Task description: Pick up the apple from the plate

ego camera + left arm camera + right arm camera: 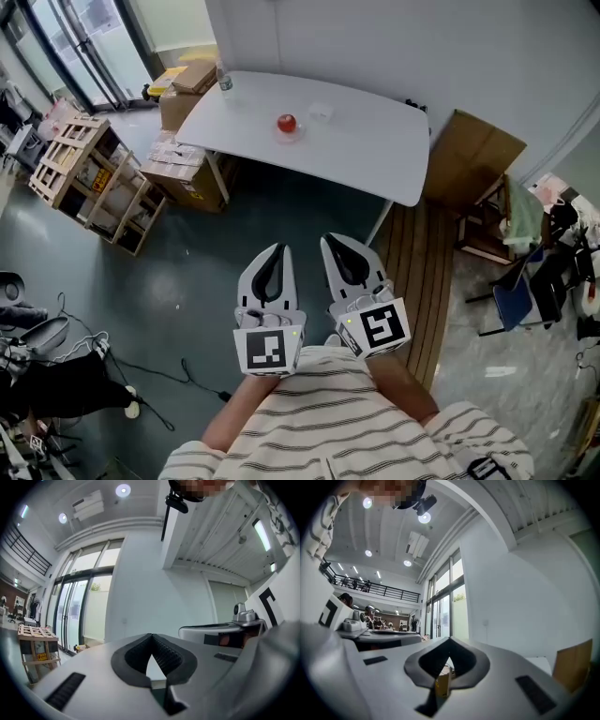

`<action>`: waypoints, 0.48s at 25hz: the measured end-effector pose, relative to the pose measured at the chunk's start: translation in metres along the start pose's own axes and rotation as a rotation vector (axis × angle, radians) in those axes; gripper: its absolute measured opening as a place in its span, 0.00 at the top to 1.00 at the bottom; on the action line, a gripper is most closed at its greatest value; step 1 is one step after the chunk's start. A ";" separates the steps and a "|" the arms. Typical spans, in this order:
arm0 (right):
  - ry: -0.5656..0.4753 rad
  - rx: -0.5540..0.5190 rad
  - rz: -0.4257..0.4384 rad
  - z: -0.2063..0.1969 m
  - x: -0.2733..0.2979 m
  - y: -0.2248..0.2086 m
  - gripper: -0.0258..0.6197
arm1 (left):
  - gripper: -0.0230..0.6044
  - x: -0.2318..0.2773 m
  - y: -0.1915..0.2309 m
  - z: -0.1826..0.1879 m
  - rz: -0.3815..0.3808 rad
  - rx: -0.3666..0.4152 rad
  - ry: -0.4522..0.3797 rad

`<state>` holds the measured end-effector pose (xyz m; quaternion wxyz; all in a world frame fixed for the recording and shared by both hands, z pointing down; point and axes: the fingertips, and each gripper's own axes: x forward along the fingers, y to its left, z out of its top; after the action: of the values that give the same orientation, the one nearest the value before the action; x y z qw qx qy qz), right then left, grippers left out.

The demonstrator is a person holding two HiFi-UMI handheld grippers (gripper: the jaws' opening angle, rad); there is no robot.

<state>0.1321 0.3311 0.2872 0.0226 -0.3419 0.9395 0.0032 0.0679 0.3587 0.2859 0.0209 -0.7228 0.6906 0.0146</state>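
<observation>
Apple: apple (286, 123) sits on the plate (297, 132), about mid-table, slightly nearer the table's left edge; nothing touches it.
Plate: small and clear, its rim is hard to make out against the white table (375, 155).
Reason for placement: judged, the apple stands alone on open surface, which leaves a free approach from the near edge.
Bottle: bottle (225, 82) stands at the far left corner, well apart from the apple.
Left gripper: left gripper (275, 249) is held level close to the person's chest, over the floor and well apart from the table; its 2 jaws are together and nothing is between them.
Right gripper: right gripper (330, 242) is just beside the left and points the same way; its tips meet and it holds nothing.
Reason for hold: judged, a start posture, with both tools tucked in and closed because there is no load.
Stage: judged, the approach to the table is not yet begun.
Next need: judged, 1 gripper must reach the near edge and open wide before closing round the apple.
Risk: judged, a round apple may roll and the light plate may slide under a side push.
</observation>
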 end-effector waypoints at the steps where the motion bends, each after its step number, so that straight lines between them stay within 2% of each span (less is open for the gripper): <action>1: 0.000 -0.003 0.002 0.000 -0.001 -0.003 0.94 | 0.96 0.002 -0.003 0.000 0.001 0.002 0.001; 9: 0.009 0.024 0.015 -0.007 -0.012 -0.040 0.94 | 0.96 0.018 -0.029 -0.006 0.034 0.006 0.000; 12: 0.005 0.041 0.038 -0.011 -0.021 -0.055 0.94 | 0.96 0.021 -0.048 -0.011 0.046 0.029 0.009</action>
<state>0.1828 0.3024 0.2991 0.0273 -0.3233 0.9457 -0.0165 0.1167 0.3395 0.2965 0.0280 -0.7065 0.7071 0.0021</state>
